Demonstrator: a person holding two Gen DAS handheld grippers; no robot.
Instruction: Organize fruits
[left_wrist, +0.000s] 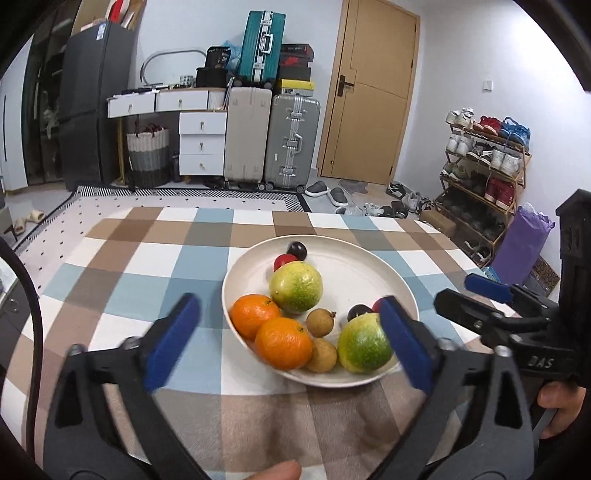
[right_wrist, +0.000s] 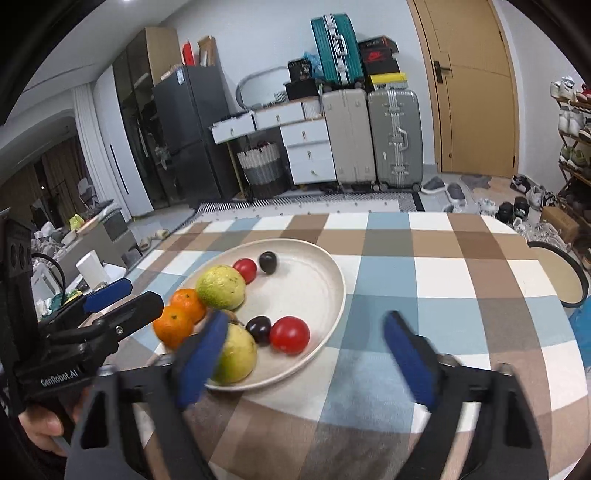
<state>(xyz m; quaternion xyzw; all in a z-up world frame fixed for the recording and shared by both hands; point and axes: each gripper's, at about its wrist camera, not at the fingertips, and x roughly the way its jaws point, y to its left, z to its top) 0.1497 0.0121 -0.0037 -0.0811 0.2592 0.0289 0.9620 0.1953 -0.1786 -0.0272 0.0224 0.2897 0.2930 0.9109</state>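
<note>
Eight or more fruits, all lying inside one shallow round cream-white plate (left_wrist: 388, 275) on the checked brown, blue and white cloth of the table (left_wrist: 122, 258)

Counted in the left wrist view: two glossy orange mandarins with dimpled peel (left_wrist: 283, 343), two large yellow-green round fruits with smooth mottled skin (left_wrist: 296, 287), two small dull tan longans (left_wrist: 320, 322), plus small smooth red and dark purple fruits (right_wrist: 289, 335), round and shiny

Left gripper (left_wrist: 288, 341) hanging at the near rim of the plate, jaws wide apart, empty; blue padded fingers (left_wrist: 173, 341) to either side of the fruit pile. Right gripper (right_wrist: 306, 363) just beside, to the right, jaws also apart, holding nothing

Hard to judge the step: fruits gathered on the plate, so either already sorted there or waiting to be taken out and grouped. No other container in view

Smooth round skins likely to roll; a centred, gentle squeeze needed for any pick
</note>
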